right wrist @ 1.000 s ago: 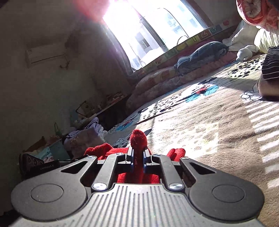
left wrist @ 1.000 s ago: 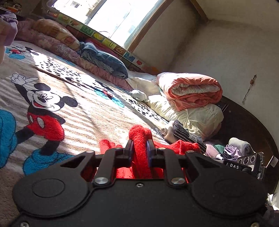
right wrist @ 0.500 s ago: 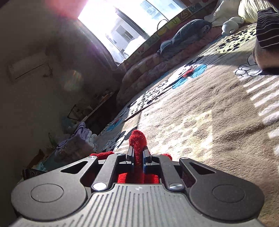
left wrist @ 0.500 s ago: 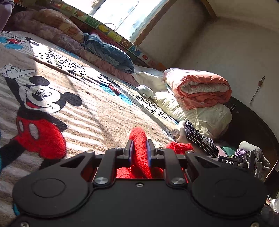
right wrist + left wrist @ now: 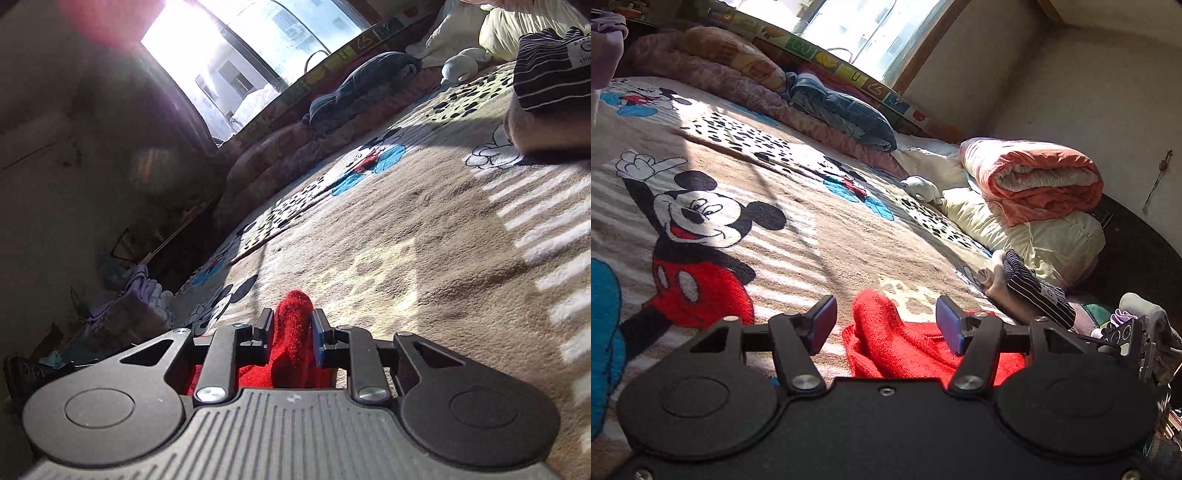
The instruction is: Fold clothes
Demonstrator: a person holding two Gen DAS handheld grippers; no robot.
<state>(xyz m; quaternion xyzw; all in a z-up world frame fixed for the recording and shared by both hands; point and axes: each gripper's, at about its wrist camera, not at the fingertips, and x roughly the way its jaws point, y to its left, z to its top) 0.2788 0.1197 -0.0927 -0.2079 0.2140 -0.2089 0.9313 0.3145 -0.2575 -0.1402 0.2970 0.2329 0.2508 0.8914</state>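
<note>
Midway through a fold, by the look of it: red sweater (image 5: 905, 343) bunched on the cartoon blanket (image 5: 798, 236) near the striped clothes (image 5: 1034, 291), left gripper (image 5: 884, 325) spread around a ridge, right gripper (image 5: 292, 332) pinching another, flattening and finishing apparently left.

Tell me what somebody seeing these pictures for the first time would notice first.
Probably the red garment, bright against the cartoon mouse blanket right in front of both grippers. The left gripper stands open around a raised fold, while the right gripper pinches another fold. Next, the rolled orange quilt stacked on cream bedding at the far right.
</note>
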